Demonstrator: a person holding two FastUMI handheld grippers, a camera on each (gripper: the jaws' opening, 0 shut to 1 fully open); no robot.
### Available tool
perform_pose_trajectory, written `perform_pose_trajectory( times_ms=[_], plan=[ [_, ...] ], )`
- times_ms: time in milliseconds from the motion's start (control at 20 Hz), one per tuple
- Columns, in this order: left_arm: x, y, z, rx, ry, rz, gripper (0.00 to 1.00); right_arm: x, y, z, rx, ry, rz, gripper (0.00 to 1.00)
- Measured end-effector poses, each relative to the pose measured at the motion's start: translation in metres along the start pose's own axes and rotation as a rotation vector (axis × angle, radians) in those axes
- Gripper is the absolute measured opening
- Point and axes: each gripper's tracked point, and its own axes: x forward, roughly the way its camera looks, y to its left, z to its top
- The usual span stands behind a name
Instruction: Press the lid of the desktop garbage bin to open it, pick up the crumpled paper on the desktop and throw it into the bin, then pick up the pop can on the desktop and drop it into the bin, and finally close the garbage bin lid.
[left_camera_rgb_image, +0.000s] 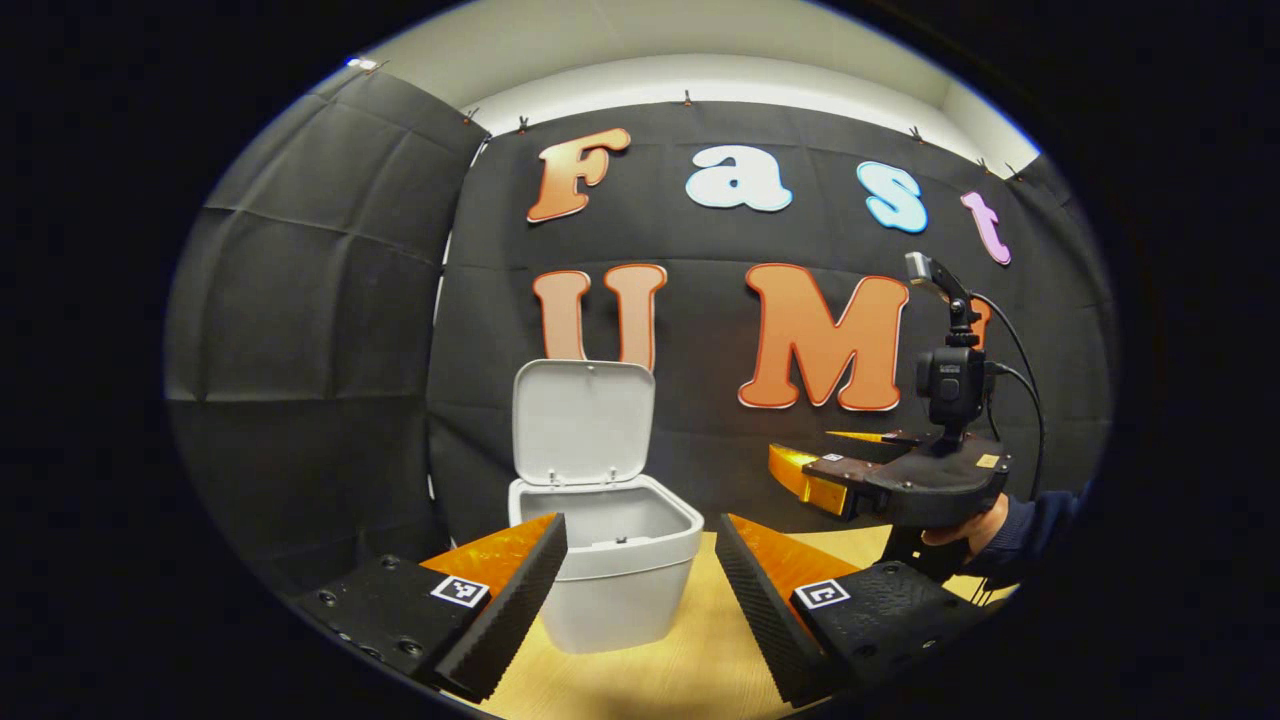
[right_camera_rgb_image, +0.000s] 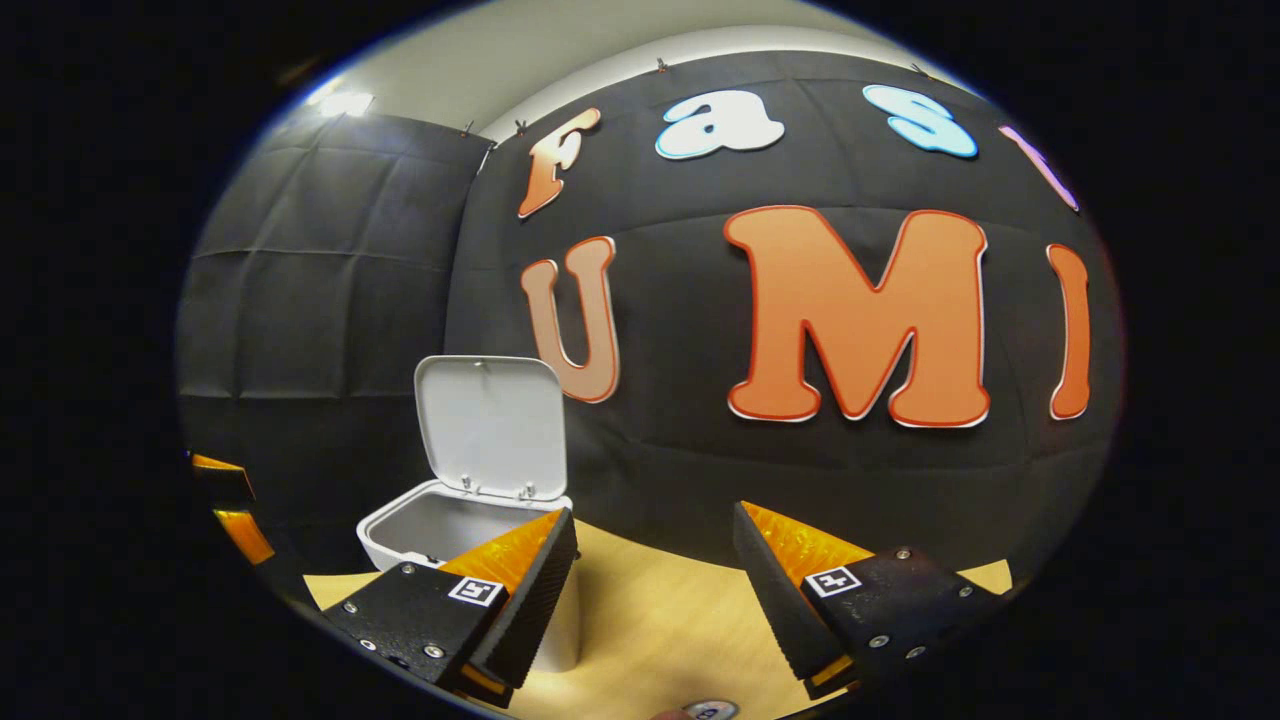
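Your left gripper (left_camera_rgb_image: 640, 585) gapes wide, empty, framing the bin (left_camera_rgb_image: 620, 560) with its lid (left_camera_rgb_image: 583, 422) up. Your right gripper (right_camera_rgb_image: 655, 590) gapes too, bin (right_camera_rgb_image: 440, 525) beyond its left finger.

Both views are dim but sharp, lit from above the bin (left_camera_rgb_image: 620, 560): a bright ceiling strip glows high behind it and a small lamp glares up to its left. Soft shadow pools beneath the bin. Straight seams bow strongly away from it toward the edges
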Motion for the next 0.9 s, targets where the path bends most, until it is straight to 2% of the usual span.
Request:
perform_pose_trajectory(
  times_ms=[450, 900],
  plan=[
    [0.032, -0.077, -0.002, 0.000, -0.022, -0.162, 0.96, -0.064, -0.093, -0.013, 0.001, 0.023, -0.191, 0.94],
    [0.049, -0.145, -0.017, -0.009, 0.001, -0.296, 0.95, -0.123, -0.151, -0.031, 0.019, 0.051, -0.351, 0.94]
  ],
)
